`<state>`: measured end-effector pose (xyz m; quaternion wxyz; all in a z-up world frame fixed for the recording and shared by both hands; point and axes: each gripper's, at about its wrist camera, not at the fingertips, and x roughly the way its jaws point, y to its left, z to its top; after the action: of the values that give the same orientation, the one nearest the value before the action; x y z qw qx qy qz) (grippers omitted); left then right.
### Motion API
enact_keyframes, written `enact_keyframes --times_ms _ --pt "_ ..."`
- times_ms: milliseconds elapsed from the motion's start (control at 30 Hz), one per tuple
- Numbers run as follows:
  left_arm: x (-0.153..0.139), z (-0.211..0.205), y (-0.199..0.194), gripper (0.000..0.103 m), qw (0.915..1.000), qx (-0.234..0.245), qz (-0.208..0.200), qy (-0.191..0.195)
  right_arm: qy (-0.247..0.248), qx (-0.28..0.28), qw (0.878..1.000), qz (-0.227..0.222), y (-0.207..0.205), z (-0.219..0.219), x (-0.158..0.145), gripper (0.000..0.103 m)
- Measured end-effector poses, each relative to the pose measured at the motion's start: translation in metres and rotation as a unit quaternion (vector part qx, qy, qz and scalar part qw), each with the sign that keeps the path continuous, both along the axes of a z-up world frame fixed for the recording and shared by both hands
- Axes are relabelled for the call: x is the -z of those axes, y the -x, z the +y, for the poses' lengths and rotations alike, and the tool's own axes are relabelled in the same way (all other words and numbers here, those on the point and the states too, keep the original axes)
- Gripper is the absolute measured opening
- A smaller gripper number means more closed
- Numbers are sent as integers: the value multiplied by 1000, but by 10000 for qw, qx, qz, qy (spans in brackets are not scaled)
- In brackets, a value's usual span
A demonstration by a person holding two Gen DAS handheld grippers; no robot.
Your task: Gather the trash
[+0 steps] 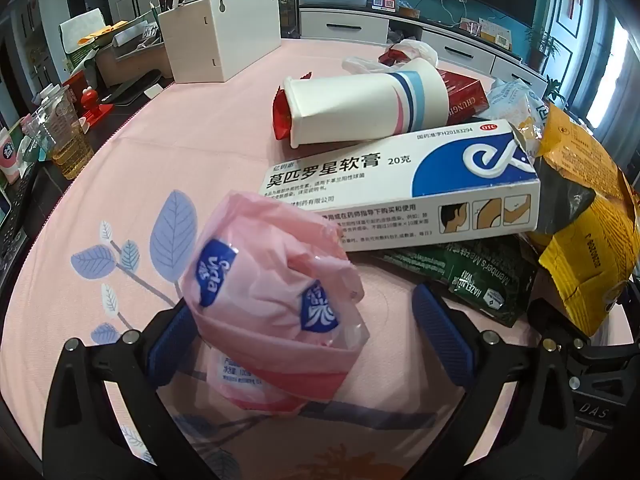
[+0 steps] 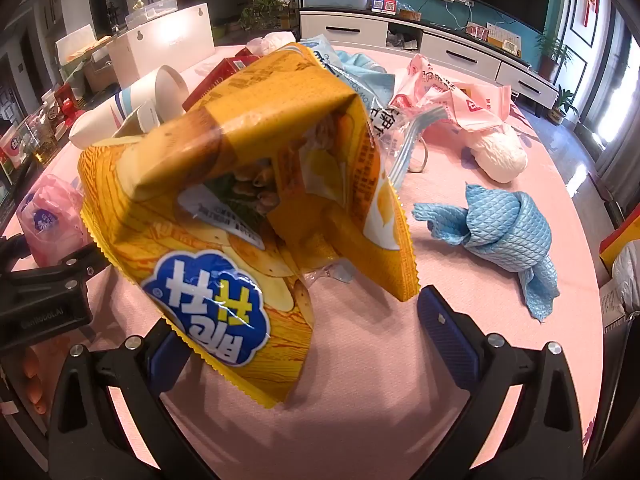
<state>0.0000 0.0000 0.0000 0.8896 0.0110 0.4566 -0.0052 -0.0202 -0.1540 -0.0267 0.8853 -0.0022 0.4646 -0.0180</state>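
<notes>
While both grippers tilt down over a pink tablecloth [image 1: 192, 148] printed with blue leaves, each stands with its blue-padded jaws spread wide. Between the fingers of the left gripper [image 1: 308, 344] sits a crumpled pink Vinda tissue pack [image 1: 272, 292], blue "Vinda" logos showing; it lies against the left pad, while the right pad stands clear of it, so it is not pinched. Just beyond it lies a white and blue ointment box [image 1: 400, 188], marked "OTC", "20克" and the Chinese name 莫匹罗星软膏. Resting on the far edge of that box is a tipped white paper cup [image 1: 360, 108] with blue and pink stripes, a red wrapper [image 1: 282, 114] poking from behind it. Under the box, to the right, is a dark green sachet [image 1: 476, 280] reading "Member's Mark" and "HAZELNUT". Behind the cup, a red carton [image 1: 466, 94] shows the letters "CHUNGH". Far left stands a white wooden box [image 1: 224, 36].

Seen from the right wrist, a yellow crisp bag [image 2: 248, 216] with a blue cloud logo and Chinese characters rises between the fingers of the right gripper [image 2: 304, 336]; its lower edge overlaps the left pad and the right pad is apart from it, so whether anything grips it I cannot tell. To the right lies a knotted blue cloth [image 2: 500, 232], with a white fluffy bundle [image 2: 500, 156] and pink wrappers [image 2: 452, 96] farther off.
</notes>
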Motion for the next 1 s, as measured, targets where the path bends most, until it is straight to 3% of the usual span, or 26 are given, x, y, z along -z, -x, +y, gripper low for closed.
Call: enact_keyframes --times_ms 267,367,500,667,867,1000 --pt "-1 1 2 101 10000 95 -5 1 3 239 9997 -24 7 -3 -1 100" --pt "-4 2 7 101 9995 215 37 -232 -185 248 9995 3 16 -7 -6 100" --pt "-30 3 32 101 9978 304 -464 -350 134 249 9977 -612 39 -3 -41 100" --pt "-65 -7 57 101 9943 514 -877 -326 -30 -28 9942 -1079 58 3 -66 100" --pt "-83 -8 64 101 9937 590 -953 0 -334 -49 9927 -1154 67 2 -80 100" --pt "-80 -9 64 101 9936 669 -905 -13 -486 15 9910 -1245 65 5 -83 100"
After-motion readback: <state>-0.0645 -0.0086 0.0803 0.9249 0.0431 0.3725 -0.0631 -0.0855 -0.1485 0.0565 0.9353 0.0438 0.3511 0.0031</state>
